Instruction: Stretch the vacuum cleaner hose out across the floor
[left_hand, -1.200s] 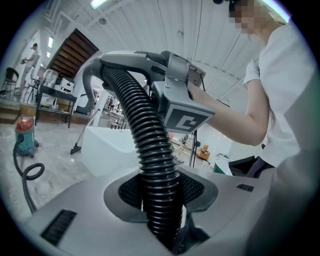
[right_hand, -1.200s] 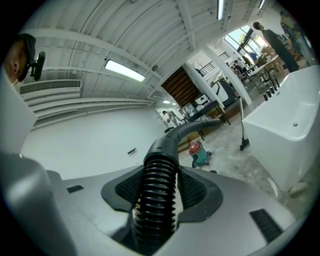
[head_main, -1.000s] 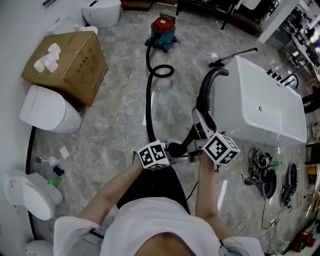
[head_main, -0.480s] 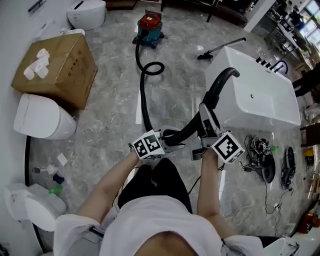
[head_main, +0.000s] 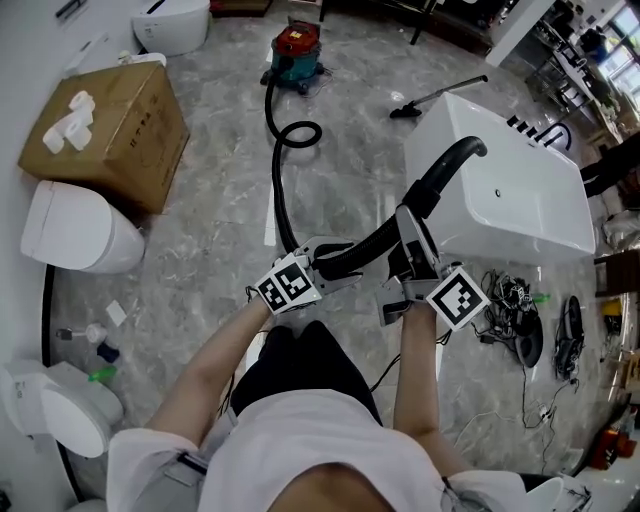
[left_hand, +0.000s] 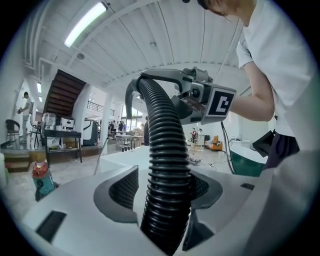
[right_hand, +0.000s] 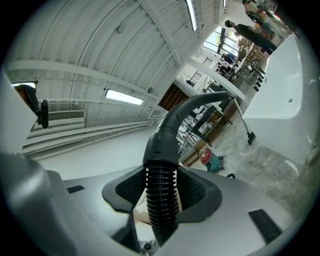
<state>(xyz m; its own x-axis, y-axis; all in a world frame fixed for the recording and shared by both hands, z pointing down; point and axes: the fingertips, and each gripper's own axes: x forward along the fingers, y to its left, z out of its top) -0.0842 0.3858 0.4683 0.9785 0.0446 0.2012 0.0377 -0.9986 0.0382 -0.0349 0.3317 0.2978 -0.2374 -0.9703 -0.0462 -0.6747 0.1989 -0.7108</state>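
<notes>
1. Nearest the person, the left gripper has the ribbed black hose running between its jaws. They have just been opening, and a gap shows beside one pad, so the hose lies there loose rather than pinched.
2. Just to its right, the right gripper is clamped on the hose directly below its smooth cuff. It holds the curved rigid end raised in front of the white bathtub.
3. This looks like a re-grip partway through the pull. The next move likely calls for the left jaws to close again on the hose, then for both hands to draw it away from the cleaner.
4. Farther out, the hose drops to the marble floor and curls into one loop, so slack remains.
5. Farthest, it joins the red-topped vacuum cleaner.
</notes>
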